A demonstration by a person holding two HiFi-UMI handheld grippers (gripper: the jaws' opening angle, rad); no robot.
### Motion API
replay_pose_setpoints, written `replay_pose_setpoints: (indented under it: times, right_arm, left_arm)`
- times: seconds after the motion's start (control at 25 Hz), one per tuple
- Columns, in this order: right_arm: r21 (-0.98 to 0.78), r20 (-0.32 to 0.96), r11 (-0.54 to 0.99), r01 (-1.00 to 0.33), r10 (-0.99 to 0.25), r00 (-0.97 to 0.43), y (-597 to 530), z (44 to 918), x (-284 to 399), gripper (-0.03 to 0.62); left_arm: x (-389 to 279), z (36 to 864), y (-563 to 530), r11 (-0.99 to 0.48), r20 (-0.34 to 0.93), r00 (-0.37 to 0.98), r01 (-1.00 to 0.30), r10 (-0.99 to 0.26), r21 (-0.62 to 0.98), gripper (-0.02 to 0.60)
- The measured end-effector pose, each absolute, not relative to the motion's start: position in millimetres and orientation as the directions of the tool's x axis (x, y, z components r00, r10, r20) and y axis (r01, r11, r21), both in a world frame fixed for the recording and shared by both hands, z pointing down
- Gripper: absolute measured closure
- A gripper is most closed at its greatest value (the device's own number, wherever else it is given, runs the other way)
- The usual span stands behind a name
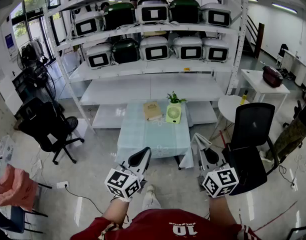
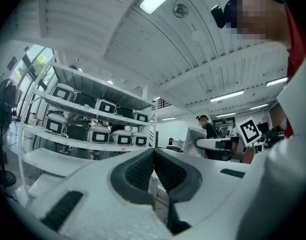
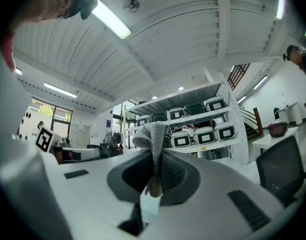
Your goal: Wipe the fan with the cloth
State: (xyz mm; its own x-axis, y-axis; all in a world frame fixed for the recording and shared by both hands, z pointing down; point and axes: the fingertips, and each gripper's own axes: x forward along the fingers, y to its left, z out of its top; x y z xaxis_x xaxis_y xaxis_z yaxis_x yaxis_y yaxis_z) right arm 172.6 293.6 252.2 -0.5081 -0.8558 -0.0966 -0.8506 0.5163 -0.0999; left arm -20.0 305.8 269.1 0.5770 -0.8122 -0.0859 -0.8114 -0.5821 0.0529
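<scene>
A small pale green fan (image 1: 173, 113) stands on the far right part of a low table (image 1: 143, 139) with a light green cloth cover. My right gripper (image 1: 204, 153) is shut on a grey-white cloth (image 1: 199, 143); in the right gripper view the cloth (image 3: 152, 139) sticks up between the closed jaws. My left gripper (image 1: 141, 158) is shut with nothing in it, its dark pads (image 2: 143, 170) pressed together. Both grippers hang in front of the table's near edge, well short of the fan.
A tan book (image 1: 152, 110) and a small potted plant (image 1: 173, 98) sit on the table by the fan. White shelving (image 1: 153, 79) with several boxy machines stands behind. A black office chair (image 1: 250, 134) is at the right, another (image 1: 48, 126) at the left.
</scene>
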Motion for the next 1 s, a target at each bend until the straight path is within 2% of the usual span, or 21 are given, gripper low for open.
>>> replay_pose_setpoints:
  times: [1.0]
  right_arm:
    - [-0.123, -0.096, 0.502, -0.856, -0.865, -0.493, 261.7, 253.3, 164.6, 0.576]
  left_arm:
    - [-23.4, 266.9, 265.7, -0.601, -0.052, 0.599, -0.798, -0.799, 0.048, 0.577]
